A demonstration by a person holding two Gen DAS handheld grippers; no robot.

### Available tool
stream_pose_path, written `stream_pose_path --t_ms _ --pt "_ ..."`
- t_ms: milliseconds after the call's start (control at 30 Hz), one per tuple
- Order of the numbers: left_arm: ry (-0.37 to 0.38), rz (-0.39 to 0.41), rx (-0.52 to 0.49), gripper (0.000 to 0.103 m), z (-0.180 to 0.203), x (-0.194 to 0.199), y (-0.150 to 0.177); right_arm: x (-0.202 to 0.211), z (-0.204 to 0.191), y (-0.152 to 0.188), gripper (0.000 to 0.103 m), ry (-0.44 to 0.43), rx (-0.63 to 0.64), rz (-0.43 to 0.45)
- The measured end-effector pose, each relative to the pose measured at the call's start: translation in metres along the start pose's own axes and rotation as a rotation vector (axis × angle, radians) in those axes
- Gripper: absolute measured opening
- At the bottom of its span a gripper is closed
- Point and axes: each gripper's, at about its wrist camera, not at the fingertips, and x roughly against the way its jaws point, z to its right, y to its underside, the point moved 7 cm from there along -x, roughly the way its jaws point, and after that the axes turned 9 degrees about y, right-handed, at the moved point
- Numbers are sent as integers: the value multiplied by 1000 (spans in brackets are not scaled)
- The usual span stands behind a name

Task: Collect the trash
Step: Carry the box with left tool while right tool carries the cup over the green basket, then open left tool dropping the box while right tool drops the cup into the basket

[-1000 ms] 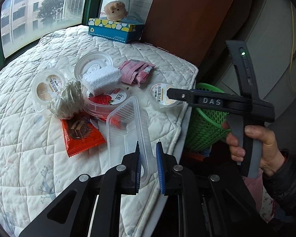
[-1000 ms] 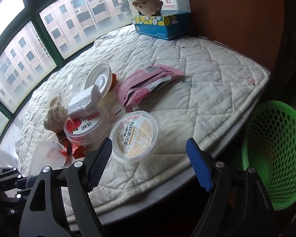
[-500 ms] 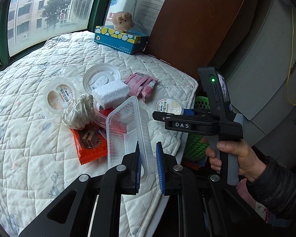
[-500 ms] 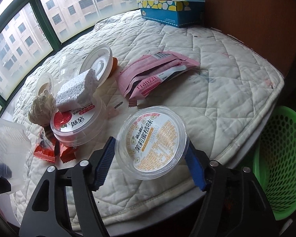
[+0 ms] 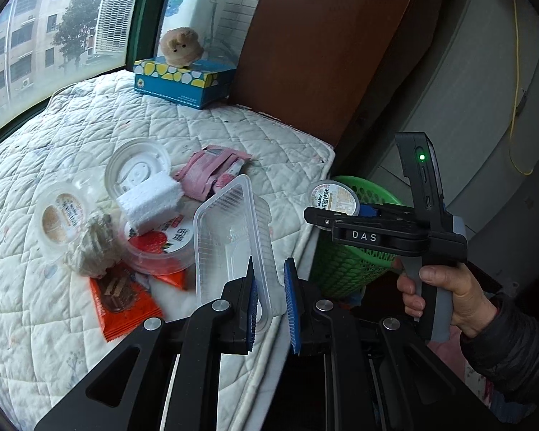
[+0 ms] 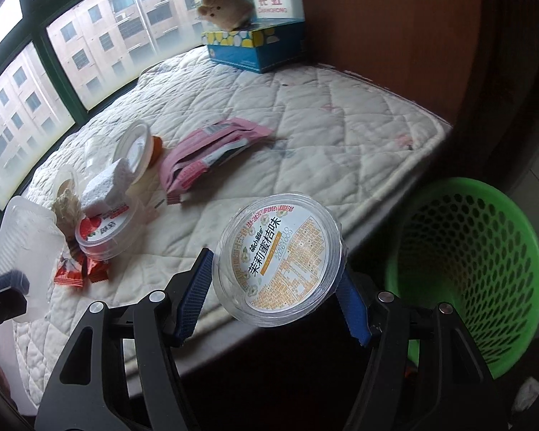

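The right gripper (image 6: 275,289), clamped on the round cup (image 6: 278,258), sits left of the green basket (image 6: 485,262); the left gripper (image 5: 271,309) pinches the clear tray (image 5: 233,237).

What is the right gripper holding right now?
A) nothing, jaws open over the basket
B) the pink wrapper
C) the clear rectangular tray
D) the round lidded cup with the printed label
D: the right gripper has its blue pads on either side of the round lidded cup, lifted off the mattress next to the green basket; the clear rectangular tray sits in the left gripper.
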Motion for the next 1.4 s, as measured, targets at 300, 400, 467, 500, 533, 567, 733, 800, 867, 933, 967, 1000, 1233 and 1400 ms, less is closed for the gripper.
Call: stream_pose_path --t_ms 300,400,467,500,533,567,733,800,867,933,967,1000,1233,1400 --pt "76 -61 -87 14 55 -65 -31 1 103 24 66 147 -124 -40" --pt "96 -82 -113 14 72 -87 -41 -2 132 34 66 180 -160 -61" --pt "106 -100 -125 14 83 -101 -45 -3 148 41 66 198 -181 -74" --pt "111 -110 -129 14 87 -109 -47 -3 156 44 66 204 -191 -78" --pt "117 -119 -135 14 93 -116 -48 -3 163 47 66 208 -203 -80" --pt "118 -128 -141 14 96 -124 -50 -3 169 50 66 211 -213 -83" --pt "145 -186 -148 14 114 -162 -55 3 192 59 76 222 -248 -80" --pt "143 -208 -159 14 120 -178 -56 8 200 60 76 229 -256 -72" --pt "146 -228 -167 14 127 -192 -56 15 207 62 76 231 -265 -61" --pt "148 -244 -174 14 133 -204 -56 21 212 61 76 227 -276 -48" --pt "148 -255 -174 14 135 -211 -56 25 216 62 76 227 -282 -40" --pt "151 -266 -174 14 138 -218 -56 28 218 62 76 226 -288 -33" --pt "155 -317 -187 15 152 -259 -52 53 236 65 76 232 -330 14" --pt "160 -350 -178 30 161 -281 -47 64 243 69 76 234 -347 26"
